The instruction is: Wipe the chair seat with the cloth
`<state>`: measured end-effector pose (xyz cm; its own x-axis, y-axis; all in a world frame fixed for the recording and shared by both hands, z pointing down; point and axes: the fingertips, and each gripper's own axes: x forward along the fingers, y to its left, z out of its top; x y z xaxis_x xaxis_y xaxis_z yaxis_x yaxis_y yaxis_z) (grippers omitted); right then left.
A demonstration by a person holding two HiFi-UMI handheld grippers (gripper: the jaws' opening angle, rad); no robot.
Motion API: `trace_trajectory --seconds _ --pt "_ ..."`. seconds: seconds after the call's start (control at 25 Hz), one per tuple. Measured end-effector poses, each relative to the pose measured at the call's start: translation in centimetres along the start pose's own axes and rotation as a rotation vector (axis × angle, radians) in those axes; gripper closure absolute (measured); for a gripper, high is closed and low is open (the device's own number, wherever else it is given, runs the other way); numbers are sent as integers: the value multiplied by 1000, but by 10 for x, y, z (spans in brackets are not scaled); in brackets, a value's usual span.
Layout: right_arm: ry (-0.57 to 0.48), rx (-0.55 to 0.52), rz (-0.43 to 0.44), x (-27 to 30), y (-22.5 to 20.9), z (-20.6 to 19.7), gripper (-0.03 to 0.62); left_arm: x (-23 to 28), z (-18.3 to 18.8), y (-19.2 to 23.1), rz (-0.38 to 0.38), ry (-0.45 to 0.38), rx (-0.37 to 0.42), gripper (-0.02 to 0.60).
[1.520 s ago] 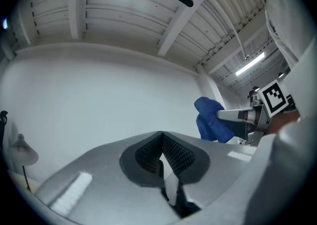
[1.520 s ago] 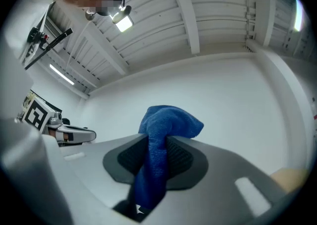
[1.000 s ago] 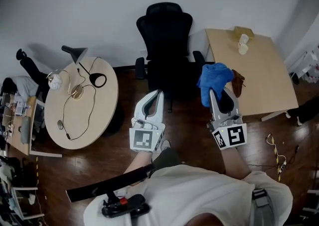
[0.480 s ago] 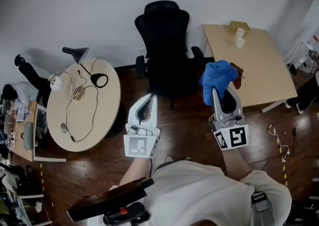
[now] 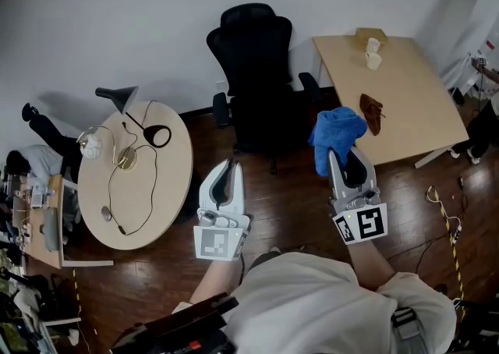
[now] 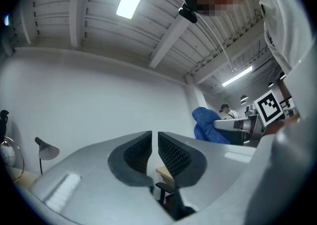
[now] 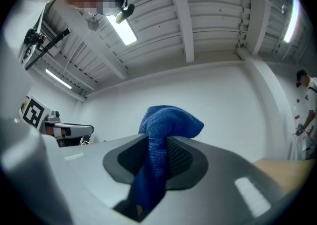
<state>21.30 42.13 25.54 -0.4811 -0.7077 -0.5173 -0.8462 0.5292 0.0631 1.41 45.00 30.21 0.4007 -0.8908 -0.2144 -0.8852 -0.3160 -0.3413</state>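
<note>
A black office chair (image 5: 260,72) stands against the far wall, its seat (image 5: 265,120) facing me. My right gripper (image 5: 334,151) is shut on a blue cloth (image 5: 334,132), held up to the right of the chair; the cloth (image 7: 163,135) bunches above the jaws in the right gripper view. My left gripper (image 5: 227,173) hovers in front of the chair, left of the cloth. Its jaws stand almost together with nothing between them (image 6: 154,152). The blue cloth (image 6: 208,125) also shows in the left gripper view at the right.
A round wooden table (image 5: 168,181) with a lamp and cables stands at the left. A square wooden table (image 5: 405,103) at the right carries a cup (image 5: 373,56) and a brown object (image 5: 371,112). Dark wooden floor lies between them.
My view has pulled back from the chair. Both grippers sit lower in the head view, and the left one has drifted left. The cloth stays in the right gripper.
</note>
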Motion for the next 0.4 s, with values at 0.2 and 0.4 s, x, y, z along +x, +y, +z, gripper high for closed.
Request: trace_trajectory --seconds 0.2,0.4 --pt "1 4 4 -6 9 -8 497 -2 -1 0 -20 4 -2 581" --pt "-4 3 7 -7 21 -2 497 -13 1 7 -3 17 -34 560"
